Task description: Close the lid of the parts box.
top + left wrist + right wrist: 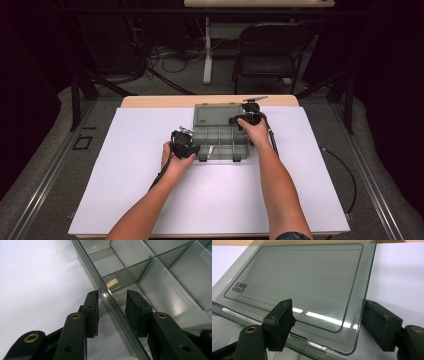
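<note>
A clear grey compartment box (220, 140) lies open on the white sheet, its lid (216, 112) folded back flat behind it. My left gripper (194, 149) is at the box's front left corner. In the left gripper view it (112, 298) is open, one jaw outside and one inside the box's side wall (105, 293), above empty compartments (130, 252). My right gripper (246, 120) is at the lid's right end. It (328, 315) is open wide, its jaws standing either side of the lid's (299, 277) rounded corner near the hinge (299, 343).
The white sheet (150, 190) covers most of the wooden table (160, 101), with broad bare areas left, right and in front of the box. Two latches (236, 158) hang off the box's front. A black folding chair (270, 50) and cables stand beyond the table.
</note>
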A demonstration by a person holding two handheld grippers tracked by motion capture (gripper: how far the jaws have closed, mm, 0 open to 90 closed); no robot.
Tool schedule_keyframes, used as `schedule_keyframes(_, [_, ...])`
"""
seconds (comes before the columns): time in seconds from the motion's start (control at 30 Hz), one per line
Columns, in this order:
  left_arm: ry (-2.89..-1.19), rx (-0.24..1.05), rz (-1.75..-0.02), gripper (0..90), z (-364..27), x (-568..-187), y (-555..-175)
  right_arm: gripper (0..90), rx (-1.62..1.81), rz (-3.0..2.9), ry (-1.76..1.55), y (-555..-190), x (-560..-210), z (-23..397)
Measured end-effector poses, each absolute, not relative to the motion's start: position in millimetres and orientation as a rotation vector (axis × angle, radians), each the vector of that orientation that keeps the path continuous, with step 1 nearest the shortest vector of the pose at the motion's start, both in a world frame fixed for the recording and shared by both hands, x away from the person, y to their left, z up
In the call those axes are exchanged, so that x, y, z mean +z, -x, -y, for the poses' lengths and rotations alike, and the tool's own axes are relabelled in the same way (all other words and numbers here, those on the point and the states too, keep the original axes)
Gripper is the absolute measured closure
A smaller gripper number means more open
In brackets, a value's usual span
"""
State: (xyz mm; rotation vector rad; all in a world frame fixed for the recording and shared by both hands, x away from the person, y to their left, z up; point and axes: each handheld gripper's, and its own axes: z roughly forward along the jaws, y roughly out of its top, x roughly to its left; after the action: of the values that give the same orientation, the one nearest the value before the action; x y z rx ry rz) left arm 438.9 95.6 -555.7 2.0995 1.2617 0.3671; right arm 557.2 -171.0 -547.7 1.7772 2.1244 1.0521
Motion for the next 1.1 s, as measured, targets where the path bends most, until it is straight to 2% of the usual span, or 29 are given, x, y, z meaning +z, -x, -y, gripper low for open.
schedule_keyframes(0.43, [-2.101,0.367,-1.260,63.0,-96,-556,-439,29.0,1.059,-2.094,-1.718,-554,-545,169])
schedule_keyframes(0.83, [-2.102,0.366,-1.260,63.1,-96,-556,-439,43.1,1.062,-2.043,-1.635,-546,-530,172])
schedule_keyframes(1.1, [-2.101,0.367,-1.263,63.0,-96,-556,-439,60.2,1.072,-2.011,-1.600,-542,-526,178])
